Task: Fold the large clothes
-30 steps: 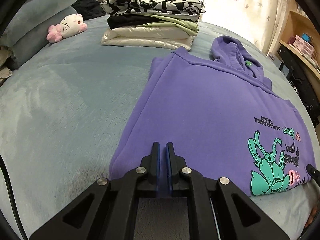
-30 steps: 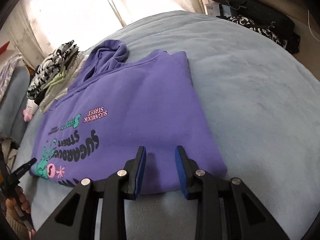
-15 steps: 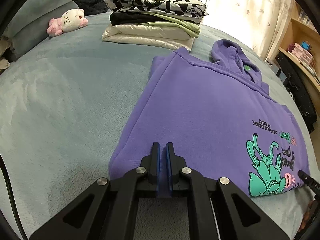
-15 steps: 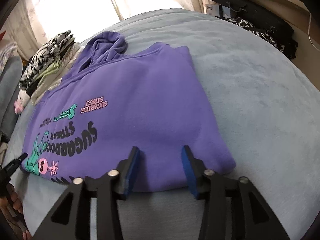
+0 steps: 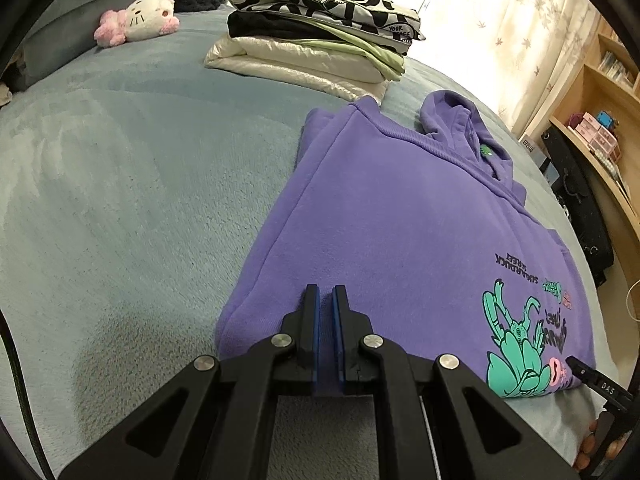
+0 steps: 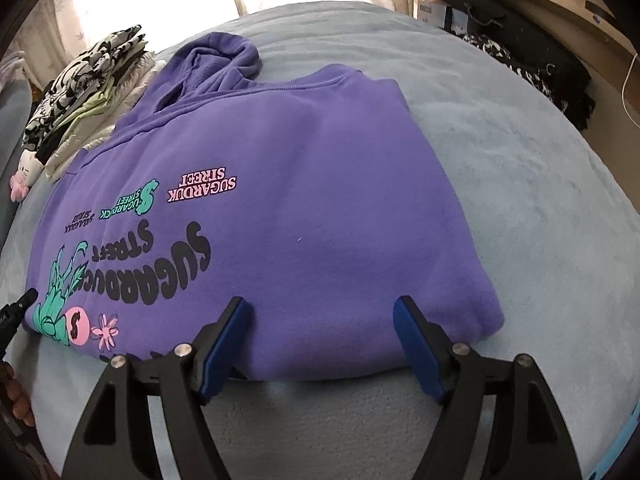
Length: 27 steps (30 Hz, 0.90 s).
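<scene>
From my left wrist camera I see the purple hoodie point(image 5: 400, 240) lying folded on the grey-blue bed cover point(image 5: 120, 200), its hood point(image 5: 460, 128) pointing away from me toward the window and its teal cartoon print point(image 5: 516, 352) near the right edge of the near hem. My left gripper point(image 5: 326, 300) has its blue-padded jaws drawn together with only a thin slit between them, poised over the near left corner of the hoodie; I cannot tell whether any cloth is caught in that slit. Beyond the hoodie sits a stack of folded clothes point(image 5: 320, 36), a black-and-white patterned piece on top, pale green and cream layers below. A white and pink plush toy point(image 5: 136, 20) lies further left by the pillows. At the lower right edge I catch the black tip of the right gripper point(image 5: 600, 384) and a few fingers of the hand point(image 5: 592, 440) holding it. A wooden shelf point(image 5: 600, 100) stands at the right. Switching to my right wrist camera, the hoodie point(image 6: 300, 200) fills the middle, lettering upside down to me. The right gripper point(image 6: 324, 312) has its jaws opening, standing wide apart over the near hem, the pads not pressing on the cloth. The clothes stack point(image 6: 92, 92) shows at far left, and dark garments point(image 6: 540, 60) lie beside the bed at upper right.
</scene>
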{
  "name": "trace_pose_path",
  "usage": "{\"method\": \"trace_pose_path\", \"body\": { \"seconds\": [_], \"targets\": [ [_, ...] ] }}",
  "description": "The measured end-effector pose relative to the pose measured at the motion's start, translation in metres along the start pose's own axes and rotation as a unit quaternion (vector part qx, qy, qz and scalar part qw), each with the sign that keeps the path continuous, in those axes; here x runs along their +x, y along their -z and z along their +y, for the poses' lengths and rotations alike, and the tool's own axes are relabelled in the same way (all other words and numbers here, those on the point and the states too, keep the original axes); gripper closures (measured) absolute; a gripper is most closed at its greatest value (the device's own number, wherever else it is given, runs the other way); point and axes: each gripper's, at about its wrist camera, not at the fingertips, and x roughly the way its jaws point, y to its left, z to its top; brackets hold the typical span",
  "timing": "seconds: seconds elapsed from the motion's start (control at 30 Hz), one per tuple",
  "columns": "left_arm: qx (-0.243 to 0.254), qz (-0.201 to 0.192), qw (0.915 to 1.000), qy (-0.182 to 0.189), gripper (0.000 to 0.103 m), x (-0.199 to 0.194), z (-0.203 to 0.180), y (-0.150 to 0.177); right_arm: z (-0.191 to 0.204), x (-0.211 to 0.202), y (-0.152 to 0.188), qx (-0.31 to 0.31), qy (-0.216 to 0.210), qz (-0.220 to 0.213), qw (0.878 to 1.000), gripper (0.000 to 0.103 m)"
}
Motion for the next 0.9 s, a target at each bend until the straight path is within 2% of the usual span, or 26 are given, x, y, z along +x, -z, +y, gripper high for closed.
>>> {"method": "trace_pose_path", "body": {
  "seconds": [0.07,0.2,0.27,0.33,0.4,0.53,0.67,0.8,0.9],
  "targets": [
    [-0.001,0.005,1.0000,-0.003,0.097,0.000,-0.002,-0.001,0.000,0.000,-0.005,0.011,-0.003,0.017,1.000,0.028],
    [0.013,0.018,0.9996,-0.020,0.094,-0.003,-0.014,-0.005,-0.005,0.000,-0.018,0.052,-0.051,0.056,0.996,0.028],
    [0.024,0.028,0.9989,-0.027,0.086,-0.005,-0.021,-0.009,-0.008,0.000,-0.024,0.071,-0.077,0.071,0.992,0.028],
    [0.035,0.034,0.9984,-0.028,0.066,-0.009,-0.030,-0.018,-0.009,-0.001,-0.036,0.081,-0.100,0.083,0.988,0.028],
    [0.058,0.029,0.9973,-0.035,0.061,-0.013,-0.043,-0.030,-0.006,-0.004,-0.047,0.076,-0.107,0.079,0.988,0.028],
    [0.107,0.017,0.9939,-0.021,0.060,-0.010,-0.076,-0.072,0.006,-0.008,-0.085,0.035,-0.096,0.042,0.994,0.028],
    [0.143,0.040,0.9889,0.002,0.059,0.026,-0.117,-0.120,0.020,0.003,-0.133,0.013,-0.109,0.018,0.994,0.028],
    [0.187,0.058,0.9806,-0.013,0.059,0.091,-0.162,-0.168,0.035,0.030,-0.186,0.003,-0.125,0.004,0.992,0.028],
    [0.184,0.074,0.9800,-0.018,0.059,0.139,-0.181,-0.197,0.047,0.053,-0.225,0.002,-0.132,-0.009,0.991,0.028]
  ]
}}
